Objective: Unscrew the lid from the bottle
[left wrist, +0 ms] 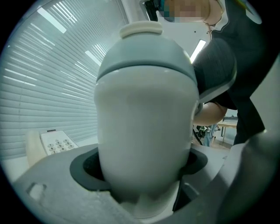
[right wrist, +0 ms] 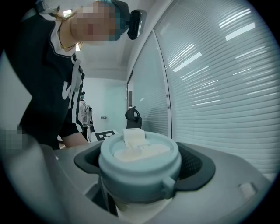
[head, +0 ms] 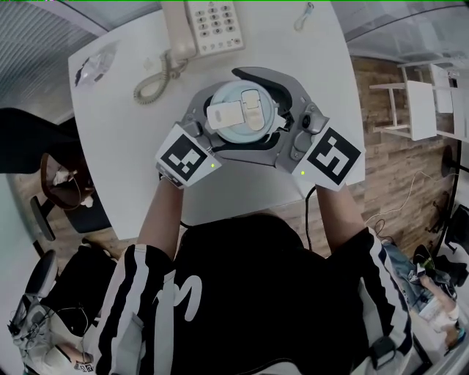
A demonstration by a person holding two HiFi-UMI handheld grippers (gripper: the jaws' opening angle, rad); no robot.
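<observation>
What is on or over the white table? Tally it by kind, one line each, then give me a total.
Bottles: 1, the white bottle
Lids: 1, the pale blue lid on it
Grippers: 2, the left gripper on the bottle and the right gripper on the lid
Telephones: 1, the telephone
Plastic wrappers: 1, the plastic wrapper
Unclear: 1, a small pale item
Total: 7

A white counter (head: 110, 139) fills the head view's upper middle; wood-plank floor (head: 382, 157) and a white chair (head: 421, 106) lie at right. Slatted blinds (right wrist: 218, 87) cover the windows; a ceiling strip light (left wrist: 198, 45) glows.
</observation>
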